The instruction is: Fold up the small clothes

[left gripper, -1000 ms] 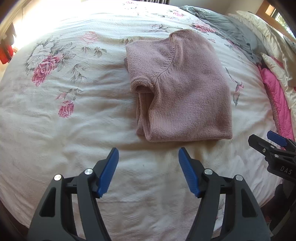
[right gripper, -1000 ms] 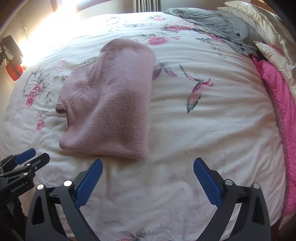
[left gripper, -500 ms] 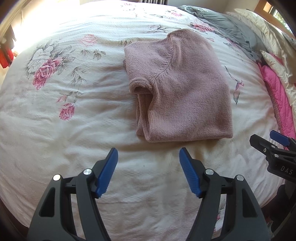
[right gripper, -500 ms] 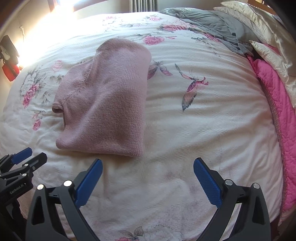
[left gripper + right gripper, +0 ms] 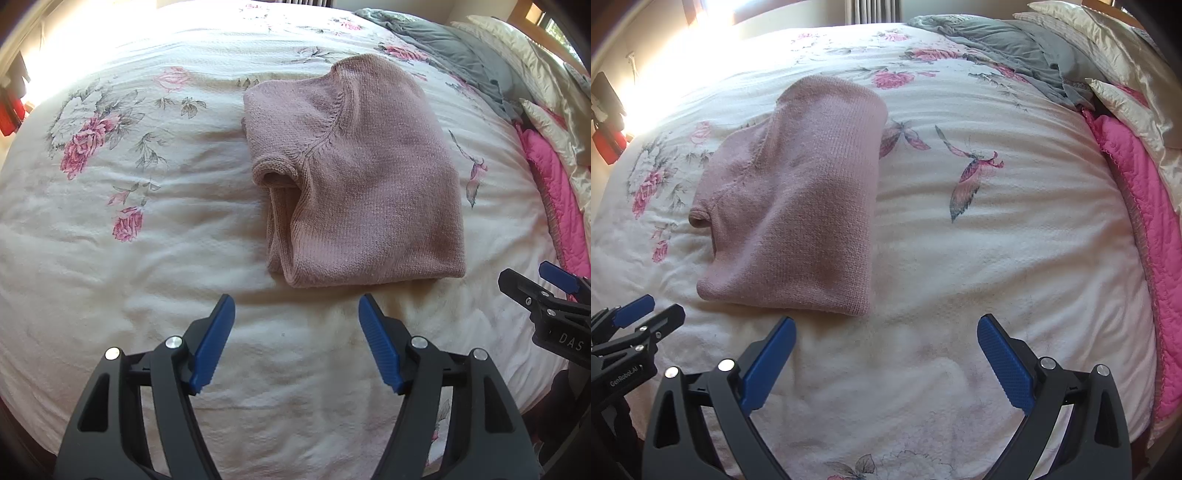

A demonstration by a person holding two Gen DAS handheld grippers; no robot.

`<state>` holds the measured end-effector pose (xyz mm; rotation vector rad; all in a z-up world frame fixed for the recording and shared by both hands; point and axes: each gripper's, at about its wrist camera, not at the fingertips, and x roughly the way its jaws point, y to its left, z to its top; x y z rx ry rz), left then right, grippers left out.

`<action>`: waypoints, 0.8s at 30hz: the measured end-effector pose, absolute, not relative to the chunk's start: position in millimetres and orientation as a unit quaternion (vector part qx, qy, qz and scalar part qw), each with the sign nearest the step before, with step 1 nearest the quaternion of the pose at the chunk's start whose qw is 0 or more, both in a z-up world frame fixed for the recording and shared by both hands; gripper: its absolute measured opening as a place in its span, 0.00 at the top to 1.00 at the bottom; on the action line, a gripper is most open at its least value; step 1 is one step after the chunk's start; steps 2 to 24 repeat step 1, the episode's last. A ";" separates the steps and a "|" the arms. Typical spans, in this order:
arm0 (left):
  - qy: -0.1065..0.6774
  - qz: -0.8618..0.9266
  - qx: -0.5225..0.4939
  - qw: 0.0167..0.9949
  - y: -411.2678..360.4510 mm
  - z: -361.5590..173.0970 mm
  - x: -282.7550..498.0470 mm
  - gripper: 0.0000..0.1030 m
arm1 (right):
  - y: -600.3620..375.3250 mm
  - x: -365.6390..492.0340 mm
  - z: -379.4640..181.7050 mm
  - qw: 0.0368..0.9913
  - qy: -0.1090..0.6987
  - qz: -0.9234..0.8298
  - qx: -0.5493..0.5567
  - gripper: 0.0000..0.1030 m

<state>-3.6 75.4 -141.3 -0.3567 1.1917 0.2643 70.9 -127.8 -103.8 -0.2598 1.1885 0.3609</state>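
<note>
Now, step: pink sweater lies folded on the floral bedspread.
Left gripper: spread wide, empty.
Right gripper: spread wide, empty.
Next: probably another garment.

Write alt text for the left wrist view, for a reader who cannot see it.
A folded pink knit sweater lies on a white floral bedspread, just beyond the open blue-padded left gripper, which holds nothing. The right gripper pokes in at the right edge, with grey bedding and a pink quilt behind.
</note>
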 end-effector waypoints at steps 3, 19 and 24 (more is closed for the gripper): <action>0.556 0.124 -0.166 0.805 74.6 -141.5 -2.9 0.33 | -128.2 71.8 -104.4 0.805 0.556 0.168 -0.120 0.04; 0.556 0.124 -0.166 0.805 74.6 -141.5 -2.9 0.33 | -128.2 71.8 -104.4 0.805 0.556 0.168 -0.120 0.04; 0.556 0.124 -0.166 0.805 74.6 -141.5 -2.9 0.33 | -128.2 71.8 -104.4 0.805 0.556 0.168 -0.120 0.04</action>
